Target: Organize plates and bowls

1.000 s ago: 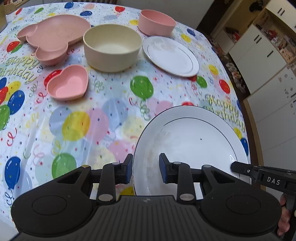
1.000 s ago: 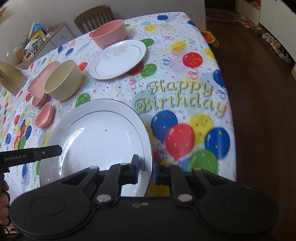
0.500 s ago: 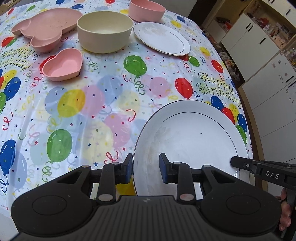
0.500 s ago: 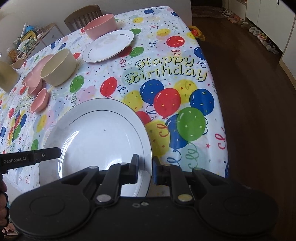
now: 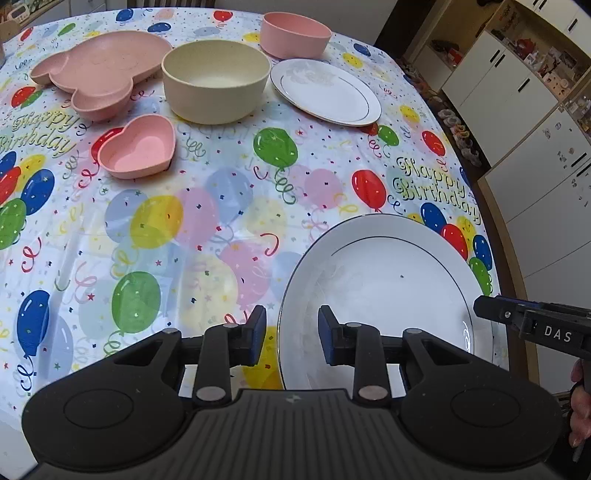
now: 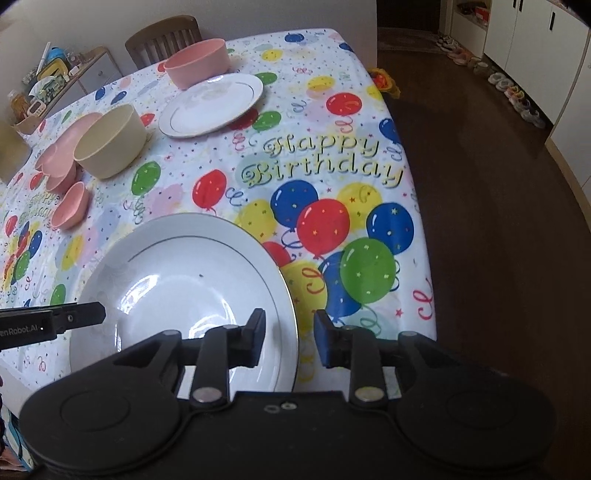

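- Our right gripper (image 6: 289, 338) has just been opening: its jaws now straddle the right rim of the big plate (image 6: 177, 295) with a clear gap on either side, pressing on nothing.
- Our left gripper (image 5: 291, 334) straddles the plate's left rim with its jaws part open; the rim sits nearer the outer finger, and we cannot tell whether the pads press on it.
- The plate looks set down at the near edge of the table (image 5: 221, 221), close to the drop on its right side.
- We judge this a release step: we should draw both jaws straight back off the rim so the plate does not skid toward that edge.
- Beyond the plate lie the small plate (image 5: 325, 90), cream bowl (image 5: 216, 85), pink bowl (image 5: 295, 35), heart dish (image 5: 136, 147) and divided tray (image 5: 99, 70), well apart from it.
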Available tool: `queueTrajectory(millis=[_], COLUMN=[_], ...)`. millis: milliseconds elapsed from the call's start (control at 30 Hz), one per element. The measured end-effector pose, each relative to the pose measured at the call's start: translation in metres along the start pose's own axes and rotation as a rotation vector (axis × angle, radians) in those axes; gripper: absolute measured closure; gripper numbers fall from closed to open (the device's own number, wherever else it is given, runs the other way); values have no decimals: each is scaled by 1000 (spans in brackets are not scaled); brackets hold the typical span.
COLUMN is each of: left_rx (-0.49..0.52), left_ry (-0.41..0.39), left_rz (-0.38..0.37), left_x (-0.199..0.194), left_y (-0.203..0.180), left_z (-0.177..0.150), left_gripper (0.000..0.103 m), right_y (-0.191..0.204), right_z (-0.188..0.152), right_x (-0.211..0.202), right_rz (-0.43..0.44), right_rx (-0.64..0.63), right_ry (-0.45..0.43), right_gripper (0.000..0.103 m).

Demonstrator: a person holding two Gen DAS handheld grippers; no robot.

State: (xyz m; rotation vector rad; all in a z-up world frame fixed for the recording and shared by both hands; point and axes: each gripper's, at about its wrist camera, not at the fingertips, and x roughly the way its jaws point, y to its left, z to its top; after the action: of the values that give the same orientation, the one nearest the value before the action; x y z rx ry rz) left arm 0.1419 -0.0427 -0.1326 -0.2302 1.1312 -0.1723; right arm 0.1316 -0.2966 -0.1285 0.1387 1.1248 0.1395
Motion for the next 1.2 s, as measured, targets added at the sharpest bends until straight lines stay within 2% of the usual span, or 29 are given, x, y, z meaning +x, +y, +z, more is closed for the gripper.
queueTrajectory(millis=[100,167,200,367,467,600,700,767,867,1100,1200], left_rx=[5,12,16,36,48,51,61,76,91,143,190], left_ry=[-15,-33,-46,-86,-119,-153,-175,-192,-216,-227,-227], left_rz=[0,3,7,9,19,26,34,39,41,32,18], left_x=[-7,-13,-16,-28,-34,-39,-42,-45,-49,-43,-37], left_y=[-1,-3,-5,-15,-22,-29,-35,-38,-40,-38,-34], left_z=[2,4,5,14,22,35,45,53,66,106,129], left_gripper=[69,53,51,49,44,42,42,40,29,27,27], right_y=[6,10,12,23,28,31,31,31,34,38,40], right_z=[5,8,10,21,29,42,52,58,68,91,103], right_x=[-9,-15,-17,-28,-33,-38,-38,-38,-40,-39,-33], right_rz=[8,16,19,37,46,57,72,76,81,70,51], right_rx=[-31,-53,-64,-114,-135,-159,-160,-163,-181,-151,-118], right_ry=[-28,-48,-58,-92,-117,-146,-152,-159,-177,-208,-204], right_gripper=[67,63,60,54,41,31,27,21,18,4,3])
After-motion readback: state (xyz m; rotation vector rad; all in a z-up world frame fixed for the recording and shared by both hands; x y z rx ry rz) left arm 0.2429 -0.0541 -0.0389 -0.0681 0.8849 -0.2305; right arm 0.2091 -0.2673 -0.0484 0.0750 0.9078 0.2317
